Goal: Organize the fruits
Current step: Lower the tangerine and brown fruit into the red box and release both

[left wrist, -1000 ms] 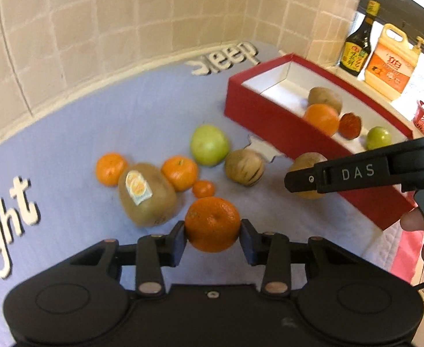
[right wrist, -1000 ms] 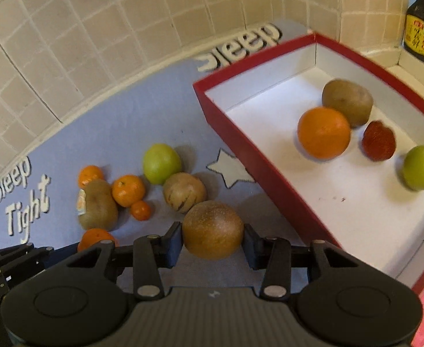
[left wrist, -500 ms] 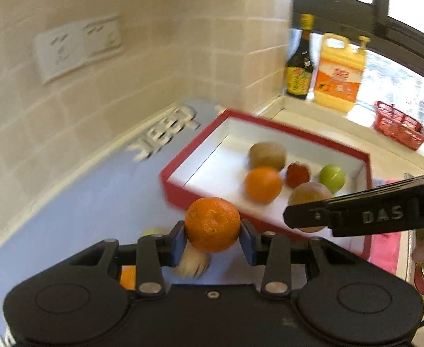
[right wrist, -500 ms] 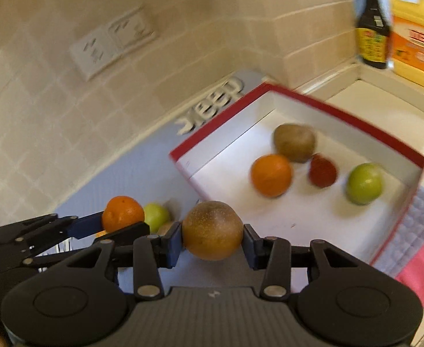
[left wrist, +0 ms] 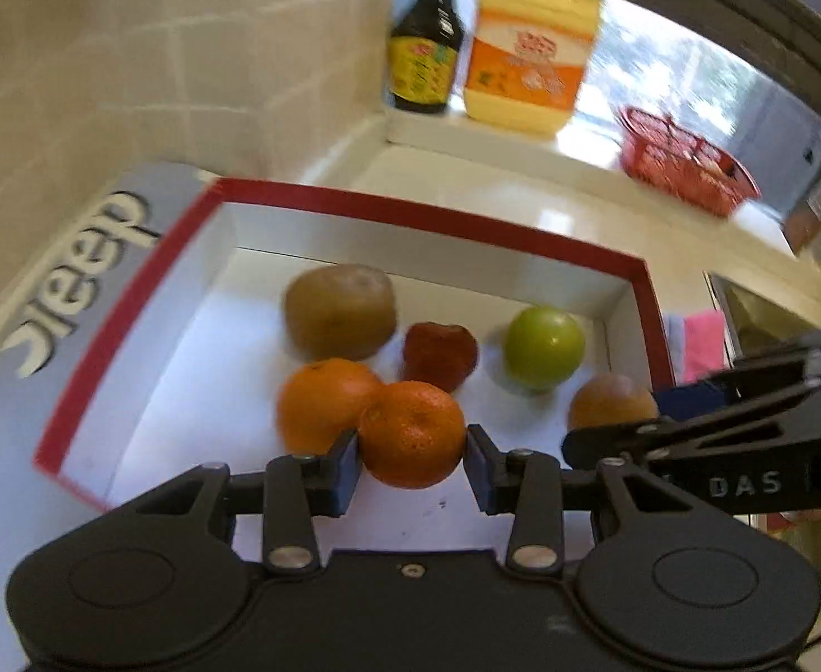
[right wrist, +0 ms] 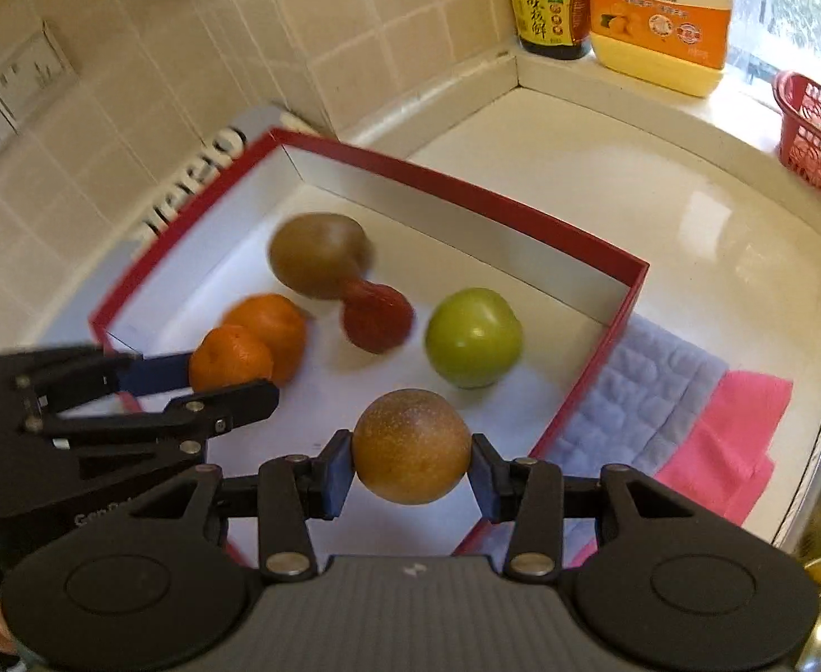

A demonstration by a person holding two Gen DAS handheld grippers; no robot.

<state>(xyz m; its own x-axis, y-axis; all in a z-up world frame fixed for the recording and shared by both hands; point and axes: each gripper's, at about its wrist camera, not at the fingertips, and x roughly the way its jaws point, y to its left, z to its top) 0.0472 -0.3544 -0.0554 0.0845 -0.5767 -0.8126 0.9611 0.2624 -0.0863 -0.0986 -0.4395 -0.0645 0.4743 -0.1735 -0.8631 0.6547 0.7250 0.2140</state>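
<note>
My left gripper [left wrist: 412, 462] is shut on a small orange [left wrist: 412, 433] and holds it over the red box [left wrist: 410, 213] with a white inside. My right gripper [right wrist: 410, 470] is shut on a round brown pear [right wrist: 410, 445], also over the box. In the box lie a kiwi [left wrist: 340, 311], a larger orange [left wrist: 318, 411], a red strawberry-like fruit [left wrist: 438, 350] and a green apple [left wrist: 544, 347]. The left gripper [right wrist: 209, 369] with its orange [right wrist: 230, 358] shows in the right wrist view, and the right gripper's pear [left wrist: 606, 403] shows in the left wrist view.
The box sits on a grey-blue mat [left wrist: 29, 336] with white lettering, in a tiled corner. A dark sauce bottle [right wrist: 547, 0] and a yellow detergent jug [right wrist: 662, 11] stand on the sill behind. A red basket [right wrist: 819, 134] is at the right, a pink cloth [right wrist: 735, 437] beside the box.
Both grippers have carried their fruit from above the mat to over the box. The loose fruit on the mat has left the view.
</note>
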